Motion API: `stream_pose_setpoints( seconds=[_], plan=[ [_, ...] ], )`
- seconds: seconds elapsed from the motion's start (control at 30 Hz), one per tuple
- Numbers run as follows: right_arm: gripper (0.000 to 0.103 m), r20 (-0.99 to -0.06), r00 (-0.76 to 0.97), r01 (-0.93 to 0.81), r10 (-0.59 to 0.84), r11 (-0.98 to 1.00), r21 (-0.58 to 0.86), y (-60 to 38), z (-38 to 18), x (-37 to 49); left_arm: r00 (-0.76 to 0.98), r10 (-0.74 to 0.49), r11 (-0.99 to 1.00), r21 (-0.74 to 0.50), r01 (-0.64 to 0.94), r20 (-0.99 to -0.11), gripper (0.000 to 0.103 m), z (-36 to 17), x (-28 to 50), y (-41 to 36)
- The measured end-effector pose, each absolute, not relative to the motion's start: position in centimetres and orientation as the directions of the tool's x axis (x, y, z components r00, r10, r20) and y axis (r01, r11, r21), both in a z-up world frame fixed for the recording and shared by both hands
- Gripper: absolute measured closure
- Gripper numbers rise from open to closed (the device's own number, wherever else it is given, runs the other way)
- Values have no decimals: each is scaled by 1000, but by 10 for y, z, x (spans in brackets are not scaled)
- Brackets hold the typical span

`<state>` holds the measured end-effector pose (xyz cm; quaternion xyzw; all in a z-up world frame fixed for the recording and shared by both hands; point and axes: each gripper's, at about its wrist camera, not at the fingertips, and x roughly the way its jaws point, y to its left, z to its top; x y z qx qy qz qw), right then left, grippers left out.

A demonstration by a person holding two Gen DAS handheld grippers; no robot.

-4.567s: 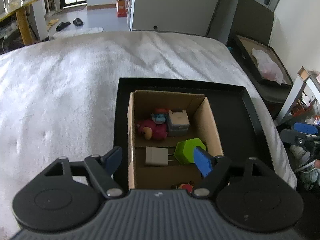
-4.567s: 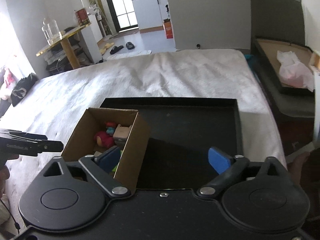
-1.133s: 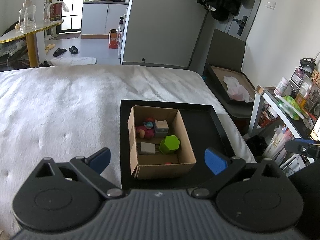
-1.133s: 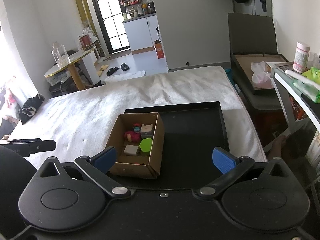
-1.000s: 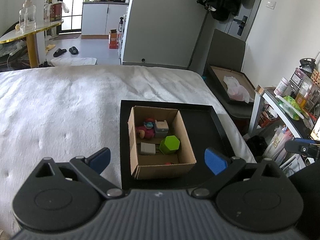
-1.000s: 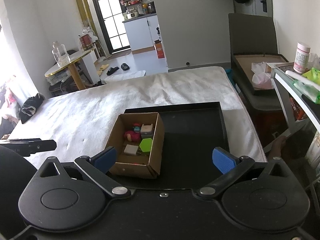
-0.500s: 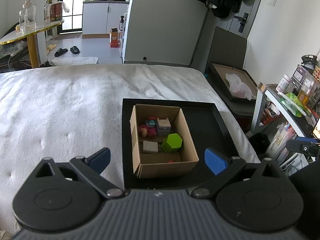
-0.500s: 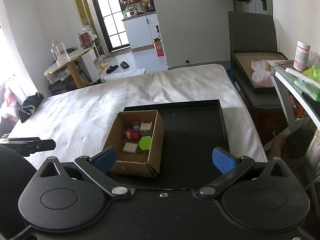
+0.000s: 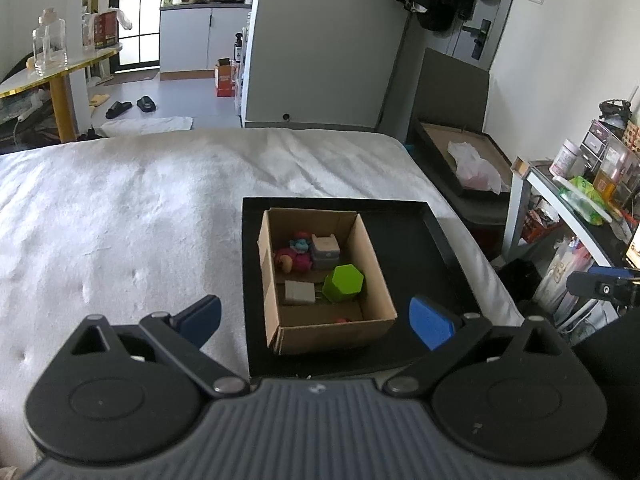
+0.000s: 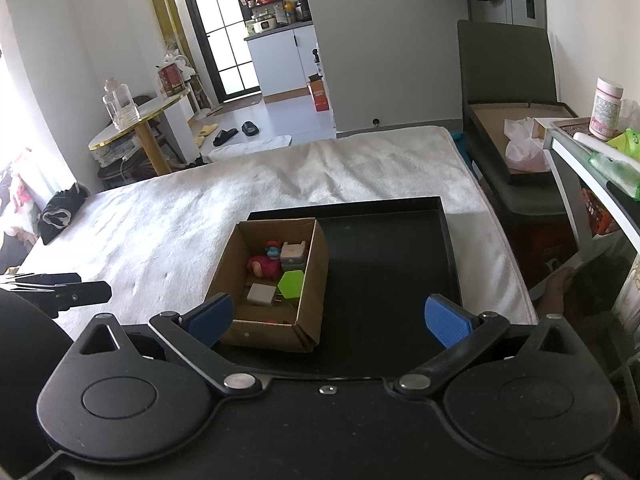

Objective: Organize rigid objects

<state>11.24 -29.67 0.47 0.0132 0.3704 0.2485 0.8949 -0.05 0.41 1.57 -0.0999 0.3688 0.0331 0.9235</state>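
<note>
An open cardboard box (image 9: pixel 380 280) (image 10: pixel 314 280) stands in the left part of a black tray (image 9: pixel 424 248) (image 10: pixel 392 280) on a white bed. In the box lie a green hexagonal block (image 9: pixel 343 282) (image 10: pixel 291 283), a white plug adapter (image 9: pixel 299 293) (image 10: pixel 261 294), a grey block (image 9: pixel 325 251) (image 10: pixel 293 255) and a red and blue toy figure (image 9: pixel 294 256) (image 10: pixel 267 261). My left gripper (image 9: pixel 316 320) is open and empty, held back from the box. My right gripper (image 10: pixel 328 320) is open and empty, also back from the tray.
The white bed (image 9: pixel 120 220) spreads to the left. A shelf with bottles and packets (image 9: pixel 580 184) (image 10: pixel 600 136) stands at the right. A dark chair with a cardboard tray (image 9: pixel 460 148) (image 10: pixel 516 128) is beyond the bed's right corner.
Since 4.6 s ago both grippers have pulled up and back from the box and opened wider. Over the last second the views have barely shifted.
</note>
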Motion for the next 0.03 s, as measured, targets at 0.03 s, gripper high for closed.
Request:
stream_pose_setpoints(
  seconds=[0.03],
  plan=[
    [0, -656, 603, -436, 454, 876, 207, -296, 5, 112, 725, -12, 977, -161, -137, -688, 3, 16, 0, 5]
  ],
)
